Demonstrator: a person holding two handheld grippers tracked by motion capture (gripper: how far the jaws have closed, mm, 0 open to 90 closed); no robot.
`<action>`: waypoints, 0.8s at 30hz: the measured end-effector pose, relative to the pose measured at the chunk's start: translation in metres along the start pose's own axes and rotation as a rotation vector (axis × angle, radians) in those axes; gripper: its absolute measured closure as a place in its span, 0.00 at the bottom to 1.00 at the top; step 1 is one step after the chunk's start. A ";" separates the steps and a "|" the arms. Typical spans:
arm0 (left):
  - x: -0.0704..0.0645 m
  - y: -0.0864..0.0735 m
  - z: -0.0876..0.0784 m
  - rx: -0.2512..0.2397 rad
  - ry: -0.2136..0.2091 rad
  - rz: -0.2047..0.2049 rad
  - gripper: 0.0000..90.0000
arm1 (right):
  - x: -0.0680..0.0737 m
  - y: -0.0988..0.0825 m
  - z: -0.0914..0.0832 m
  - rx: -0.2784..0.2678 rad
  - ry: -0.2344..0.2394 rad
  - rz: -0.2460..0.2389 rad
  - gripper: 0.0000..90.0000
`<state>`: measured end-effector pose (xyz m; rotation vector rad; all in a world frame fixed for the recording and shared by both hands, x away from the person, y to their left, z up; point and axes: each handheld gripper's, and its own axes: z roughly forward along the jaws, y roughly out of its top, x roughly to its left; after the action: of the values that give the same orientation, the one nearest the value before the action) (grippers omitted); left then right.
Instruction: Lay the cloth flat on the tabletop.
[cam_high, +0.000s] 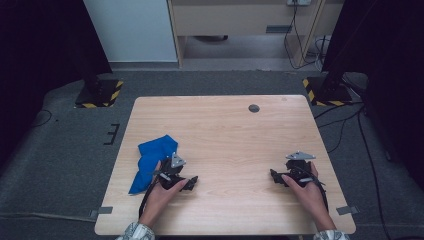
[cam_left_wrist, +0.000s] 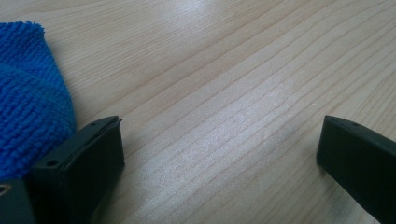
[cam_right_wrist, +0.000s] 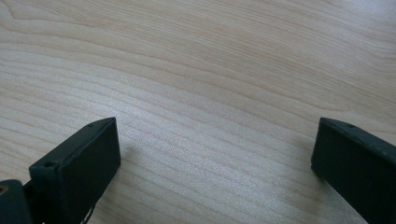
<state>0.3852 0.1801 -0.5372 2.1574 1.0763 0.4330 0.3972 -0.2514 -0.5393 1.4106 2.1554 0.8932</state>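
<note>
My left gripper (cam_left_wrist: 219, 154) spread wide over bare table (cam_high: 225, 125), holding nothing, blue cloth (cam_left_wrist: 28, 93) just beside its left jaw, my right gripper (cam_right_wrist: 215, 154) likewise wide, empty, well apart.

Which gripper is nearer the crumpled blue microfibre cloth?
Left. The left gripper sits right beside the crumpled blue microfibre cloth, which lies just past its left jaw in the left gripper view. The right gripper is far across the wooden table.

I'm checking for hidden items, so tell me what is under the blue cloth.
The blue cloth lies crumpled on the wooden table, beside the left tool. Around its edges bare wood shows. Its folds cover whatever lies beneath, so anything under it cannot be seen.
</note>
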 end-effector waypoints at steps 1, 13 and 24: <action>0.000 0.000 -0.001 -0.003 0.000 -0.003 0.00 | 0.000 0.000 0.000 0.000 0.000 0.000 0.02; -0.005 0.014 -0.031 -0.141 -0.030 -0.009 0.05 | 0.000 0.000 0.000 0.000 0.000 0.000 0.02; 0.040 0.005 -0.070 -0.216 0.082 -0.092 0.06 | 0.001 0.000 0.000 -0.001 -0.005 0.002 0.02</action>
<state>0.3732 0.2393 -0.4843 1.9082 1.1151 0.5724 0.3963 -0.2511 -0.5393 1.4130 2.1498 0.8907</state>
